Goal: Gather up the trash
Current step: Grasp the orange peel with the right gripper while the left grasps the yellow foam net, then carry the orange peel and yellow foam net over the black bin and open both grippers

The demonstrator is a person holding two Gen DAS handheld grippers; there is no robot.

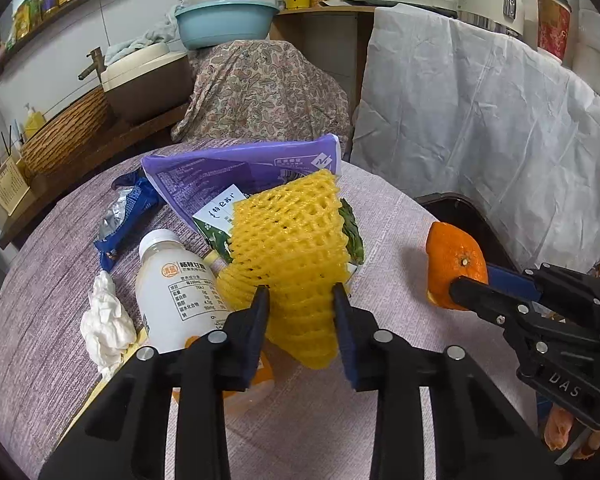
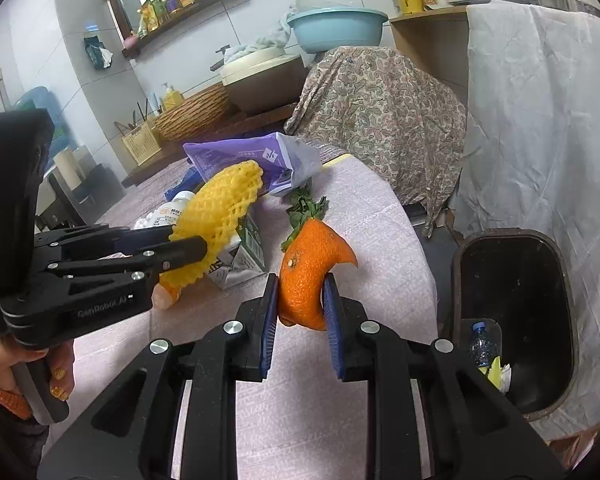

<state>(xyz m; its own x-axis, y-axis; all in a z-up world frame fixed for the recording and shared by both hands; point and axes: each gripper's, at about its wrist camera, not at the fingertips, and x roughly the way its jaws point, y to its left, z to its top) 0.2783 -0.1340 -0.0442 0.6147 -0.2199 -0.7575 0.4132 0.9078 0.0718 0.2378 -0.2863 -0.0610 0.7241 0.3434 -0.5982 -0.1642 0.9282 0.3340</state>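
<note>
My left gripper is shut on a yellow foam fruit net, held above the table; it also shows in the right wrist view. My right gripper is shut on a piece of orange peel, lifted over the table's right side; the peel also shows in the left wrist view. A dark trash bin stands on the floor to the right, with a plastic bottle and scraps inside.
On the table lie a white bottle, a crumpled tissue, a blue wrapper, a purple bag, a green carton and green leaves. A white-draped cabinet stands behind the bin.
</note>
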